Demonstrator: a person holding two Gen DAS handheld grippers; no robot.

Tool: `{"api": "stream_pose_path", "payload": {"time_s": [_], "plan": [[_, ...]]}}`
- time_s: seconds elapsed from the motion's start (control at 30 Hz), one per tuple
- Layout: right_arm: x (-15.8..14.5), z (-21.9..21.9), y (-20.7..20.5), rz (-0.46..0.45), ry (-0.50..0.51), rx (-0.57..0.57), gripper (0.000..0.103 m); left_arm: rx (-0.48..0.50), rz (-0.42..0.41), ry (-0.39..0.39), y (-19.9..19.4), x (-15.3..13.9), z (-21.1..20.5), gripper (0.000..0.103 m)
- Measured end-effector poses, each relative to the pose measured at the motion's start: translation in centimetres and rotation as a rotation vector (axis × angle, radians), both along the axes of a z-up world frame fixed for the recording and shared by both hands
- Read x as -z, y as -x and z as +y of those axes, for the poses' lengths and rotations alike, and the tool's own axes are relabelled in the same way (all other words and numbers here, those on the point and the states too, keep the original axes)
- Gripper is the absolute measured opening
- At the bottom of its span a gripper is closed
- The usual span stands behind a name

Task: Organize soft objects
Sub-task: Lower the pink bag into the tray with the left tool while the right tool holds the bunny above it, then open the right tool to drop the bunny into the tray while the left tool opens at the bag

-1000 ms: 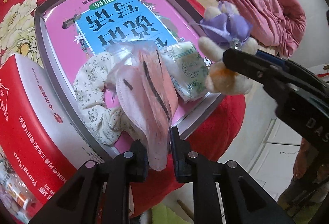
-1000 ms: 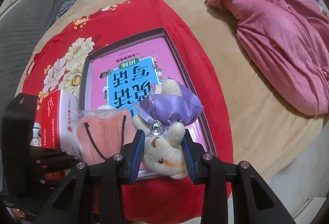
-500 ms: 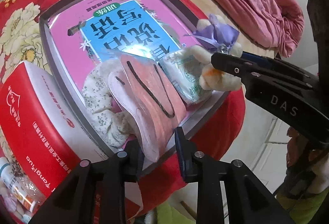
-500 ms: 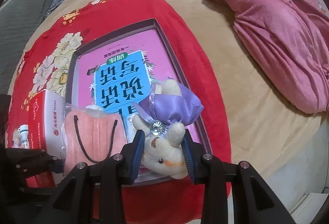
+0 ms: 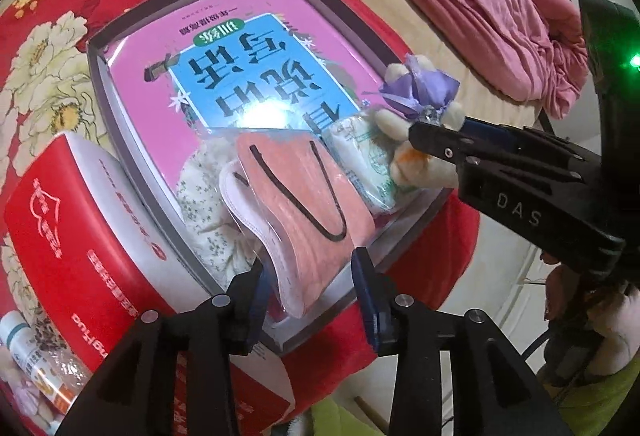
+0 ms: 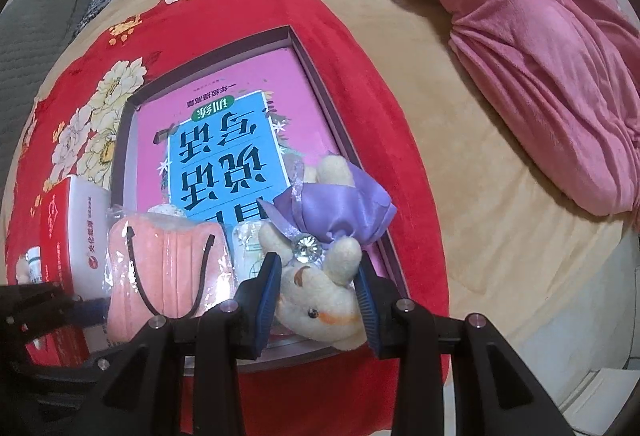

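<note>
Toy (image 6: pixel 320 300) face-down between right gripper (image 6: pixel 316 302) pads, body perhaps half hidden.

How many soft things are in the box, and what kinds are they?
Pink face masks in a clear bag: 1
Floral fabric scrunchie: 1
Pale green tissue packet: 1
Plush toy in a purple dress: 1
Total: 4 soft things in the box, all lying on a pink book.

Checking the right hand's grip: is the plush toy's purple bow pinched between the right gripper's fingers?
No: the right gripper clamps the plush toy by its cream head, and the purple bow lies beyond the fingertips.
</note>
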State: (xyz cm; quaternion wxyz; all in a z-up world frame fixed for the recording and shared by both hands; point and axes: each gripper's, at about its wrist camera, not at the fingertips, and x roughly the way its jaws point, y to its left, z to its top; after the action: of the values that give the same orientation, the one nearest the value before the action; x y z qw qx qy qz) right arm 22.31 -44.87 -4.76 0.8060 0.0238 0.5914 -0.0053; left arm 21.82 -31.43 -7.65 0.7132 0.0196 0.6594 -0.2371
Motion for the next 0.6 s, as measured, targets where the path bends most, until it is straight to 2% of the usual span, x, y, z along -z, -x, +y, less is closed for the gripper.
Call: {"api": "stream_pose_path", "payload": {"time_s": [0.13,0.43,0.6], "plan": [[0.2,0.2,0.0,0.007,0.054,-0.020,0.038,-0.017,-0.009,-0.011,-0.4,-0.2,0.7,0.041],[-0.2,0.2,-0.2,-0.004,0.060,-0.034,0.039,-0.031,-0.033,-0.027,-1.0,-0.7,1.5,0.041],[-0.3,-0.2,-0.2,-0.006,0.062,-0.029,0.039,-0.045,-0.028,-0.004,-1.4,-0.9,1.8,0.041]]}}
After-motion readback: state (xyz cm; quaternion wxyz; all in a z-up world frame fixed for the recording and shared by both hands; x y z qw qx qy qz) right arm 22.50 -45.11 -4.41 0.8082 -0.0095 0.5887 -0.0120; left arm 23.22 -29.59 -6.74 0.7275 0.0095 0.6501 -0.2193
